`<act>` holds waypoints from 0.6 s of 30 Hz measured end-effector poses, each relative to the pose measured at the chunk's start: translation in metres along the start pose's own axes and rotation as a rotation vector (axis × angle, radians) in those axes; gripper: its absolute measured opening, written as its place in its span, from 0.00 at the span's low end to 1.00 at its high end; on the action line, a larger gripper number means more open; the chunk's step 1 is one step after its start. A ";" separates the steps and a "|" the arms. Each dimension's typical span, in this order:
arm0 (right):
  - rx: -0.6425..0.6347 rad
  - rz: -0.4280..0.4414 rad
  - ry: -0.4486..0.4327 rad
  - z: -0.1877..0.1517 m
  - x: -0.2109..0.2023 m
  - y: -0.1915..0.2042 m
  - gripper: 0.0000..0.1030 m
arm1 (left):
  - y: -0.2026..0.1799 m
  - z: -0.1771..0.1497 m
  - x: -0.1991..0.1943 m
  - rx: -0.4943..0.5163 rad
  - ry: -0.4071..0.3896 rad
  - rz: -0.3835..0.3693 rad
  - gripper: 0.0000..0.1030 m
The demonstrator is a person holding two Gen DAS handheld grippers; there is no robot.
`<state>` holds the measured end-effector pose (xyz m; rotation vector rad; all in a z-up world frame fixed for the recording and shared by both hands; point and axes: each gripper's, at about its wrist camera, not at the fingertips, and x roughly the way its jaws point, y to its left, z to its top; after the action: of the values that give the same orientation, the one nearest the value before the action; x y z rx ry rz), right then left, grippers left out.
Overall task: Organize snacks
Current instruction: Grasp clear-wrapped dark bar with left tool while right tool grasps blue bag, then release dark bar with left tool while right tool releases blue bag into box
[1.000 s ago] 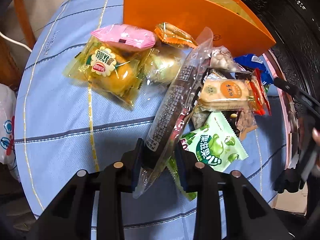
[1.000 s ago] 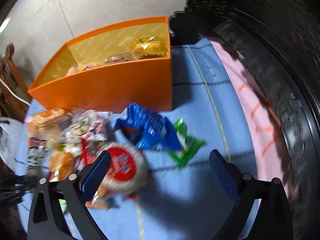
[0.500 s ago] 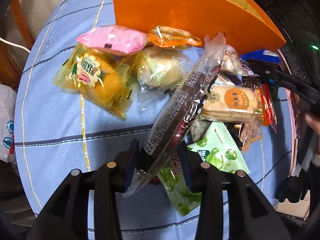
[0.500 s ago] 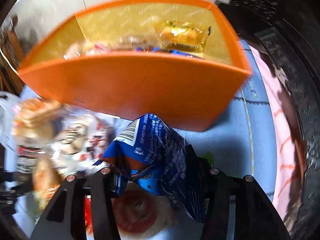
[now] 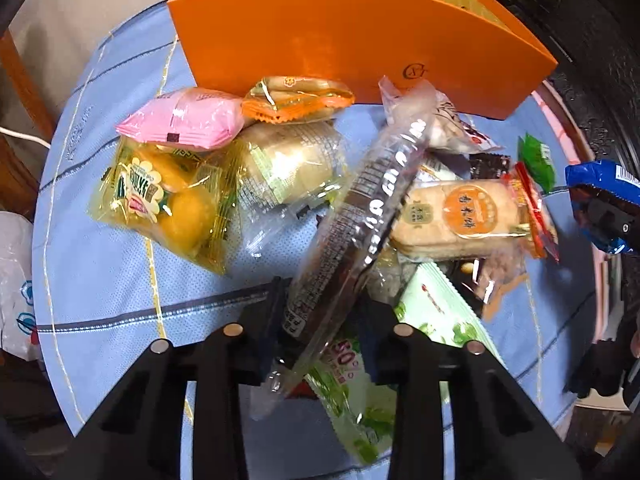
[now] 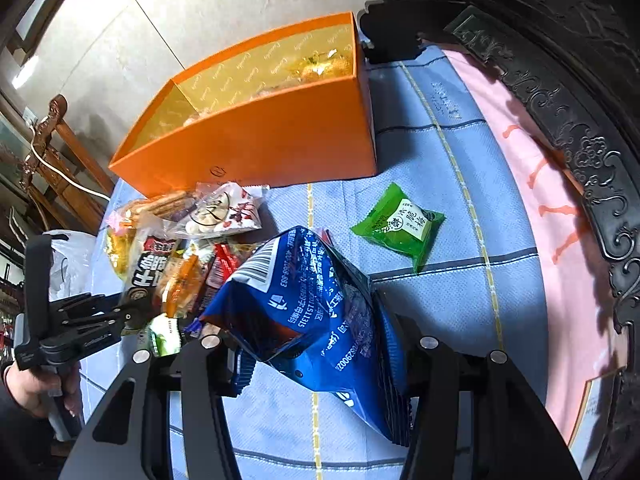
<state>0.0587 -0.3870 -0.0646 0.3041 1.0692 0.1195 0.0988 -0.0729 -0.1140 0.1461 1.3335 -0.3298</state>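
My left gripper (image 5: 320, 312) is shut on a long brown snack pack in clear wrap (image 5: 356, 220), lifted above the snack pile. My right gripper (image 6: 316, 340) is shut on a blue snack bag (image 6: 312, 304), held above the blue cloth; the bag also shows in the left wrist view (image 5: 604, 184). The open orange box (image 5: 360, 44) stands behind the pile, with some snacks inside (image 6: 320, 66). The left gripper also shows in the right wrist view (image 6: 132, 314).
Loose snacks lie before the box: a pink pack (image 5: 184, 124), yellow cake bag (image 5: 168, 204), orange cracker pack (image 5: 296, 98), biscuit pack (image 5: 460, 216), green-white bag (image 5: 436, 312). A green pack (image 6: 400, 224) lies alone at right. A dark carved chair (image 6: 560, 92) borders the table.
My right gripper has closed on the blue bag and lifted it back from the box. My left gripper has lifted the brown pack and moved toward the box.
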 end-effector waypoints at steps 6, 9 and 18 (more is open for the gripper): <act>-0.034 0.037 -0.057 0.012 -0.021 0.015 0.51 | 0.007 -0.011 -0.031 -0.033 -0.020 -0.046 0.26; -0.063 0.063 -0.086 0.023 -0.028 0.031 0.51 | 0.007 -0.008 -0.051 -0.037 -0.058 -0.054 0.25; -0.122 0.115 -0.179 0.071 -0.048 0.055 0.51 | 0.027 0.034 -0.134 -0.065 -0.226 -0.097 0.24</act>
<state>0.1009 -0.3594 0.0237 0.2608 0.8632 0.2553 0.1126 -0.0375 0.0214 -0.0104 1.1282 -0.3728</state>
